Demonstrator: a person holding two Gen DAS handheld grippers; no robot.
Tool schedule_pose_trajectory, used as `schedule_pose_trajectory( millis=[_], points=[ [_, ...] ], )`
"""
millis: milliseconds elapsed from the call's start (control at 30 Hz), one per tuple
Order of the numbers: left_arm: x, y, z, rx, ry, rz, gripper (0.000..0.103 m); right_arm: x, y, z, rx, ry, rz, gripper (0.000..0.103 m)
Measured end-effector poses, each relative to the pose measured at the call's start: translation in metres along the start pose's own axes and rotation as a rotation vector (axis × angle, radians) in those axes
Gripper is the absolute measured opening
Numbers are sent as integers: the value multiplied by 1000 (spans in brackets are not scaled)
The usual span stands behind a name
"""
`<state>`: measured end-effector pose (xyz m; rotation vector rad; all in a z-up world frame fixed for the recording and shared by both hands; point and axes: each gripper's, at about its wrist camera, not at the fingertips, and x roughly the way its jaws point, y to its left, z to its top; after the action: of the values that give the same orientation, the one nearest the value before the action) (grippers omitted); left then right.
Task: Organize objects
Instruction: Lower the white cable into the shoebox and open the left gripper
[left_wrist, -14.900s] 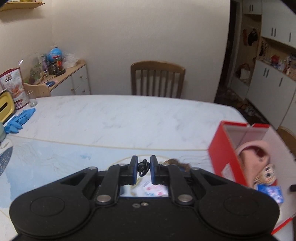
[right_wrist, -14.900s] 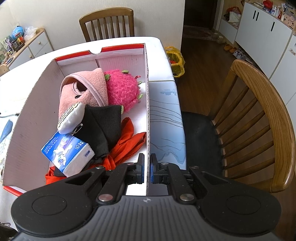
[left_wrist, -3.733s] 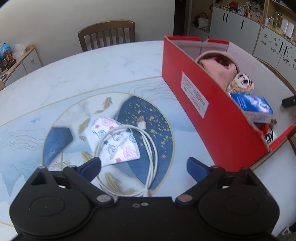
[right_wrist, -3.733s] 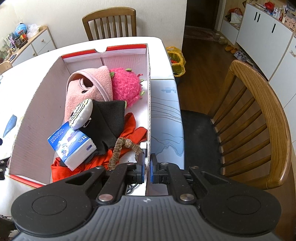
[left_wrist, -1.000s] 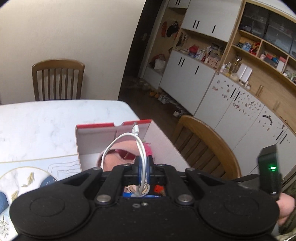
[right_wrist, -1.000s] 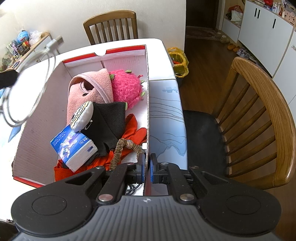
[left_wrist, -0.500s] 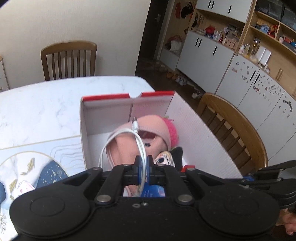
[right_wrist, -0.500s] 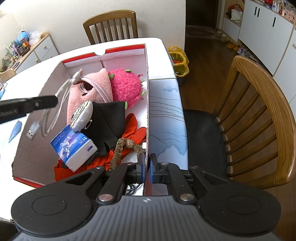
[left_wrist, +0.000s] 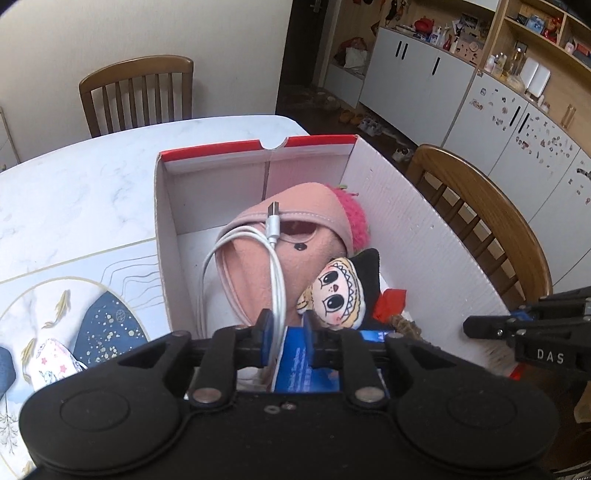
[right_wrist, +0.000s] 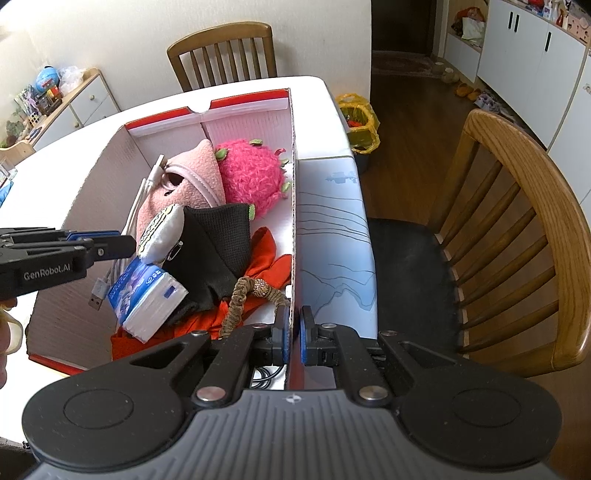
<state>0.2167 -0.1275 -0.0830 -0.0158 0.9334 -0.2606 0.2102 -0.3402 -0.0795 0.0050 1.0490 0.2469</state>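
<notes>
Left gripper (left_wrist: 287, 334): a small gap is seen between the jaws, which have just been opening. The cable (left_wrist: 275, 280) is hung against the left pad, and the right pad is not touched.
Right gripper (right_wrist: 291, 338): it is shut tight on the near edge of the box (right_wrist: 293, 206), so the box is held steady.
Cable: it is draped over the pink hat (left_wrist: 258, 273) inside the box, with one plug on top.
Risk: the cable may be caught on the pad and pulled back out when the left gripper is lifted.
Risk: the loop may be slid off the hat and hung over the box wall.
Left on table: a small cloth (left_wrist: 51, 363).
</notes>
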Motion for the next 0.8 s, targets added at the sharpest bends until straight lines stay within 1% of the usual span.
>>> schedule_pose_trajectory(
  millis=[33,100,367,433,500,567,733,800],
  points=[
    [-1,-1,0,-3,1,1,22,0,0,0,-1,0,0,6],
    [-2,-2,-1,-12,-2,4,31,0,-1,0,-3,1,2,6],
    [-12,-6,-5,-34,-19,24,39,0,-2,0,-15,4,9,6],
    [-17,-8,-6,-29,-31,34,42,0,-2,0,-17,5,10,6],
    [-24,-10,-6,-26,-47,44,48,-1,-2,0,-20,6,10,6],
    [-31,-10,-8,-28,-65,53,51,-1,-2,0,-24,6,12,6],
    [-47,-7,-12,-49,-97,75,54,-2,-2,0,-34,11,17,6],
    [-54,-3,-15,-59,-110,81,59,-2,-1,-1,-45,12,17,7]
  ],
)
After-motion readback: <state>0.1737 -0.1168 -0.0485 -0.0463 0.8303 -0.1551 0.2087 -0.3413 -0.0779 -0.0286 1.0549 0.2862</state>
